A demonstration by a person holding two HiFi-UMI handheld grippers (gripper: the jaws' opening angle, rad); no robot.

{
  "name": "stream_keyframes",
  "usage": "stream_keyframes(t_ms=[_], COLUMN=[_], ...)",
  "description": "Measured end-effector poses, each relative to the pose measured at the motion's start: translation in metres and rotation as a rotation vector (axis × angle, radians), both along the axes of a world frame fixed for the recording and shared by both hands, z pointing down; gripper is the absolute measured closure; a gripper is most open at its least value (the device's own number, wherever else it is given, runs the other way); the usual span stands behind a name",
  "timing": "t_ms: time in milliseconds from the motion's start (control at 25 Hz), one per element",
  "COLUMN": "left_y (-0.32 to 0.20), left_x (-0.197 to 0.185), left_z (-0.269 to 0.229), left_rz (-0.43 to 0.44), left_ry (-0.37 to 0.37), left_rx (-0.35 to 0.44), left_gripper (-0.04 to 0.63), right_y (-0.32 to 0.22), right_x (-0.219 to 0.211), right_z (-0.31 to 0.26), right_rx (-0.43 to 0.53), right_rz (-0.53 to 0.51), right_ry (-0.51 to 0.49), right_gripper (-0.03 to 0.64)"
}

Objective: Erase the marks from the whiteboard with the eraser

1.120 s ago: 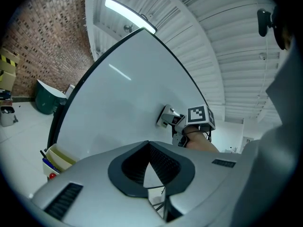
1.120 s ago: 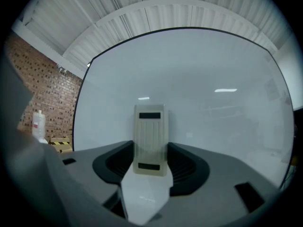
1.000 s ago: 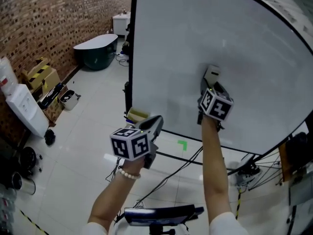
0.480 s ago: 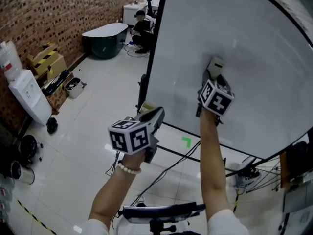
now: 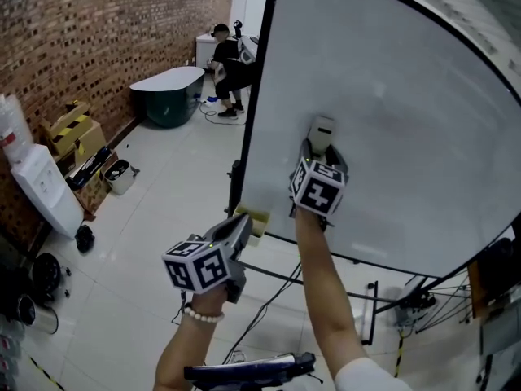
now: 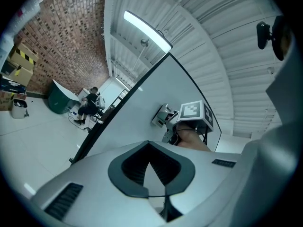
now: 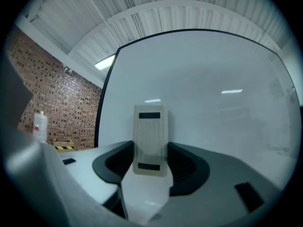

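Observation:
The whiteboard (image 5: 407,96) stands upright and fills the right side of the head view; I make out no clear marks on it, only faint smudges. My right gripper (image 5: 321,147) is shut on the pale rectangular eraser (image 5: 322,128), which lies flat against the board's lower left area. In the right gripper view the eraser (image 7: 150,138) stands between the jaws against the board (image 7: 213,89). My left gripper (image 5: 242,221) hangs lower and to the left, off the board, shut with nothing in it. The left gripper view shows the board (image 6: 137,112) and the right gripper (image 6: 166,122) on it.
A pale yellow block (image 5: 256,217) sits at the board's lower left corner. Cables and stand legs (image 5: 370,296) run under the board. At the back left are a dark green tub (image 5: 167,96), a person (image 5: 228,63), cardboard boxes (image 5: 73,133) and a water dispenser (image 5: 45,190) along the brick wall.
My right gripper has slid the eraser leftward across the board. The left gripper has dropped a little and drifted left. The view has turned, bringing the person at the back into sight.

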State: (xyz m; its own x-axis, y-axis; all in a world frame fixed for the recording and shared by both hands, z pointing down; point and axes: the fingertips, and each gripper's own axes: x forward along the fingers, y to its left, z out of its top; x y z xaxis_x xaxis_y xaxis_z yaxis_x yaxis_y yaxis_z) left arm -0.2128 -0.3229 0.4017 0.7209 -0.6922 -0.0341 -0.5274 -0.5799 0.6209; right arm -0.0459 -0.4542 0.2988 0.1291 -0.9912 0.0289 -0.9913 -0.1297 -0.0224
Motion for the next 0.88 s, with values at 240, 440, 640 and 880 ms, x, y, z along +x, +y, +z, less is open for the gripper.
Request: stream_keyframes(t_ms=[240, 440, 640, 880], left_y=[-0.002, -0.004, 0.005, 0.011], left_x=[-0.039, -0.072, -0.091, -0.104], left_z=[0.011, 0.021, 0.03, 0.04], left_rz=[-0.064, -0.129, -0.186, -0.213], left_ry=[0.017, 0.021, 0.004, -0.008], left_rx=[-0.017, -0.039, -0.05, -0.065], left_gripper=[0.606, 0.606, 0.606, 0.606], right_y=[-0.02, -0.04, -0.047, -0.049], right_x=[-0.053, -0.104, -0.123, -0.132], right_z=[0.004, 0.015, 0.021, 0.047], right_rx=[0.007, -0.028, -0.01, -0.025], right_rz=[-0.043, -0.102, -0.083, -0.075], right_ry=[0.007, 0.017, 0.06, 0.068], right_gripper=[0.365, 0.365, 0.365, 0.364])
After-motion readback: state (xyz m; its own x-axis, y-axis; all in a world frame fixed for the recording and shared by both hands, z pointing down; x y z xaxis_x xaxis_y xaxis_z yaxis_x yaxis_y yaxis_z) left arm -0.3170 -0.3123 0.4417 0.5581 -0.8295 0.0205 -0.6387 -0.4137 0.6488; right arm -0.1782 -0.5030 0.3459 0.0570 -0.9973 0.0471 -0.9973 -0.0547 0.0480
